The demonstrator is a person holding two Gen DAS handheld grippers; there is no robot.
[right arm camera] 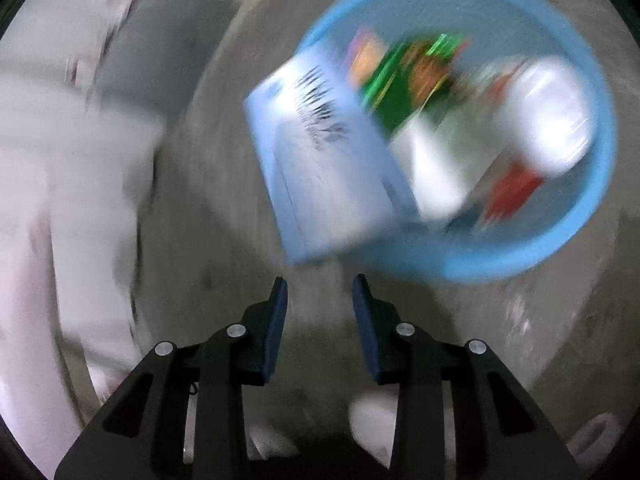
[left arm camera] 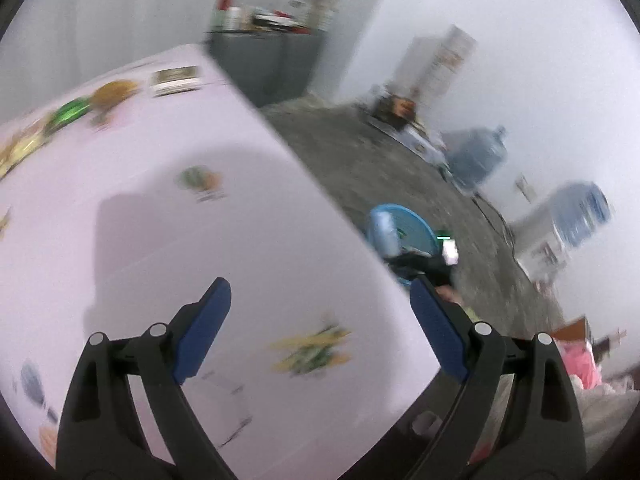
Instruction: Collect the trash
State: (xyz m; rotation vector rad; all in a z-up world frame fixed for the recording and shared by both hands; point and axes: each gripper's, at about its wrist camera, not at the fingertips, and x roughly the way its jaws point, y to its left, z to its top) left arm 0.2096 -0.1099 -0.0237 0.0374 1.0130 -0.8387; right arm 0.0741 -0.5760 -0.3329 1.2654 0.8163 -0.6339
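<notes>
My left gripper [left arm camera: 320, 300] is open wide and empty above the pink table [left arm camera: 160, 240], near its right edge. Blurred wrappers lie on the table: a yellow-green one [left arm camera: 312, 350] between my fingers, a green-orange one [left arm camera: 200, 182] farther off. My right gripper [right arm camera: 320, 284] is open and empty above the floor. Just beyond its tips a light blue pack [right arm camera: 324, 160] is in the air, tilted over the rim of the blue basin [right arm camera: 592, 200]. The basin holds a green wrapper [right arm camera: 400, 84], a white bottle [right arm camera: 548, 116] and red trash. The basin also shows in the left wrist view [left arm camera: 416, 228].
More wrappers, a green item [left arm camera: 72, 112] and a white box [left arm camera: 176, 80] lie at the table's far side. On the grey floor stand water jugs [left arm camera: 480, 152], boxes and a grey cabinet [left arm camera: 264, 64]. The pink table edge [right arm camera: 60, 200] is left of my right gripper.
</notes>
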